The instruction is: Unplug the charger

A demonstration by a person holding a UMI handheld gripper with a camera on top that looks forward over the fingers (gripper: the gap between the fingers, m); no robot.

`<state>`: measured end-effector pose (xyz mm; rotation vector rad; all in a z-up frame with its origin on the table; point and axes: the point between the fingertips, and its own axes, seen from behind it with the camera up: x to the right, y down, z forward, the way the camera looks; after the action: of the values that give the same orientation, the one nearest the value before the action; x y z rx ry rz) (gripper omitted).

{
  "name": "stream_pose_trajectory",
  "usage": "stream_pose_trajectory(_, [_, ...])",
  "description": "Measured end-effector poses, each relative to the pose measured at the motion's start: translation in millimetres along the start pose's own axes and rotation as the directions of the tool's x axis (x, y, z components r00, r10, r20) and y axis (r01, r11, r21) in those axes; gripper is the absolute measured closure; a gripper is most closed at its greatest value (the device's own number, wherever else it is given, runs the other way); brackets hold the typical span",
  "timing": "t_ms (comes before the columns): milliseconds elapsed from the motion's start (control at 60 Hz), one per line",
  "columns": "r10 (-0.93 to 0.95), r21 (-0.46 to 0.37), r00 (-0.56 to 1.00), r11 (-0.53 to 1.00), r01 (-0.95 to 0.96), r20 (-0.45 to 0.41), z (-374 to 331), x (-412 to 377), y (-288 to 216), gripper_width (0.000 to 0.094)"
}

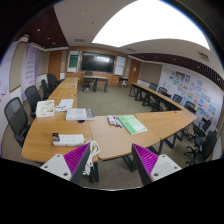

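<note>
Long wooden tables (pixel 60 135) fill this meeting room, with black chairs (pixel 17 118) along the sides and a dark screen (pixel 97 61) on the far wall. Going left to right, you can see a white power strip with a pink label (pixel 68 140) near the table edge, then a white cord and what looks like the charger (pixel 92 154) just ahead of your left finger, then a green book (pixel 132 124). Your gripper (pixel 112 170) is spread wide and holds nothing. You are up high and far back, so you could grab the loose cord instead of the plug. Pull that, and the whole strip may slide off.
</note>
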<state>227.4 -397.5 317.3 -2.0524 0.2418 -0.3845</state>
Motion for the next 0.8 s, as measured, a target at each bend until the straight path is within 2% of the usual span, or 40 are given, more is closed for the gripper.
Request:
stream_pose_trajectory(117, [-0.009, -0.014, 1.0, 1.0, 0.009, 0.005, 7, -11, 14, 0.0084])
stream_pose_trajectory(300, [-0.012, -0.063, 0.999, 0.998, 0.015, 0.044, 26, -52, 67, 0.0079])
stream_pose_trajectory(417, [-0.019, -0.091, 0.994, 0.995, 0.028, 0.105, 42, -103, 104, 0.0074])
stream_pose_trajectory(517, [-0.01, -0.109, 0.981, 0.993, 0.032, 0.195, 65, -168, 131, 0.0072])
stream_pose_trajectory(617, [0.0, -0.112, 0.964, 0.993, 0.031, 0.265, 101, -235, 137, 0.0082])
stream_pose_trajectory(800, [-0.008, -0.035, 0.942, 0.999, 0.021, 0.336, 190, -334, 110, 0.0089])
